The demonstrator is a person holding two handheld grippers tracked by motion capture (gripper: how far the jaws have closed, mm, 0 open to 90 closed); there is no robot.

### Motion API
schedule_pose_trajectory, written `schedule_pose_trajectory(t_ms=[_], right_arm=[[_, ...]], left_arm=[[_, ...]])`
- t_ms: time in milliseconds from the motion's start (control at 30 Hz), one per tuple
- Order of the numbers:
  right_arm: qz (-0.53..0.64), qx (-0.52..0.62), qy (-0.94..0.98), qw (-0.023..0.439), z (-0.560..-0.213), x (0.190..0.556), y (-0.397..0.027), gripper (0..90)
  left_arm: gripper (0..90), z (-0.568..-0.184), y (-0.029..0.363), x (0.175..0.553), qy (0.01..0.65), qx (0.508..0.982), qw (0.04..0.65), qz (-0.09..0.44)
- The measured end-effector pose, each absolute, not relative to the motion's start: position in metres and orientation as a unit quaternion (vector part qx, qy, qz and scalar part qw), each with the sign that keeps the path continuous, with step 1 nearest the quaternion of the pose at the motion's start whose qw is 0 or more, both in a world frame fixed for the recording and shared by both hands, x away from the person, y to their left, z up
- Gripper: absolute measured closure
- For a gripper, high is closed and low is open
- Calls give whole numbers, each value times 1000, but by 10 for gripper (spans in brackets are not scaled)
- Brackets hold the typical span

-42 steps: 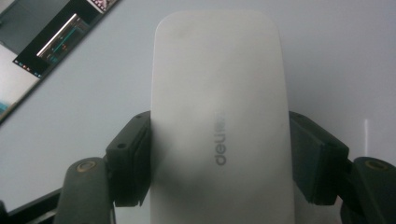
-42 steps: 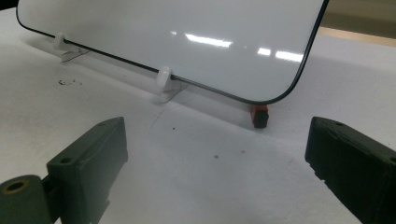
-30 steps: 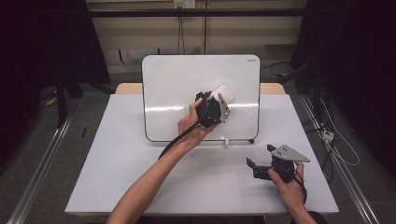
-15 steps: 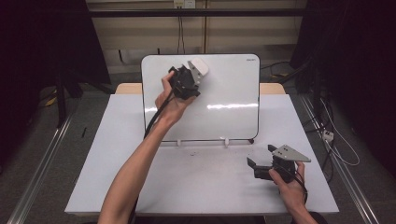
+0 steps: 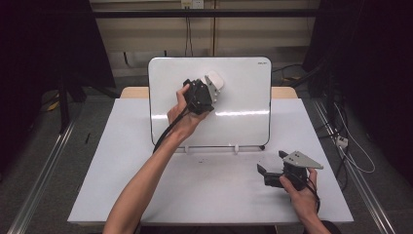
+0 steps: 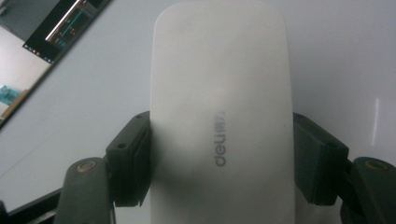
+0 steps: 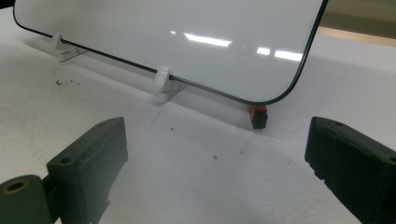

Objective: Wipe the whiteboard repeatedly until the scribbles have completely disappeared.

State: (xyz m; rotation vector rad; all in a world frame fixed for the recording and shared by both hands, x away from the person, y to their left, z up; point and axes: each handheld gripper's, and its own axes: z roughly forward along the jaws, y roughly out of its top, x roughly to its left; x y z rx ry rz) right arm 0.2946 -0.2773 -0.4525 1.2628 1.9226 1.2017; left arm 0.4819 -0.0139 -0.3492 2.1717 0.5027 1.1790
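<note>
My left tool (image 5: 208, 92) is clamped on the white eraser (image 6: 219, 116), pressed against the upper middle of the whiteboard (image 5: 243, 126); my right tool (image 5: 267, 170) rests on the surface (image 5: 122, 170), jaws apart, nothing between them.

- Whiteboard (image 5: 243, 122) is standing propped on the table (image 5: 122, 185), toward its far edge, leaning back on two small clips (image 7: 162, 79) at its lower edge.
- Eraser (image 5: 215, 81) is sitting against the board's upper middle, clamped between the jaws of the left gripper (image 5: 207, 90).
- Right gripper (image 5: 265, 170) is resting near the table's front right corner, in front of and below the board's right lower corner, well apart from the left one.
- A small marker cap (image 7: 258, 116) is lying on the table just beneath the board's right lower corner.
</note>
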Motion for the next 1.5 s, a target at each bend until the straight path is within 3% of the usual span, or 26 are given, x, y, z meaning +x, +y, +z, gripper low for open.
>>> schedule_pose_trajectory(t_ms=[267,467,1067,1500], right_arm=[[446,466,714,273,-453,294,-277,58],[447,466,713,273,-452,294,-277,58],[445,468,713,273,-453,294,-279,57],[445,470,713,271,-453,295,-278,58]], left_arm=[[309,-404,-43,430,124,839,294,440],[310,-401,-39,433,114,842,291,441],[309,-326,52,507,268,784,337,448],[309,-322,29,509,284,777,333,453]])
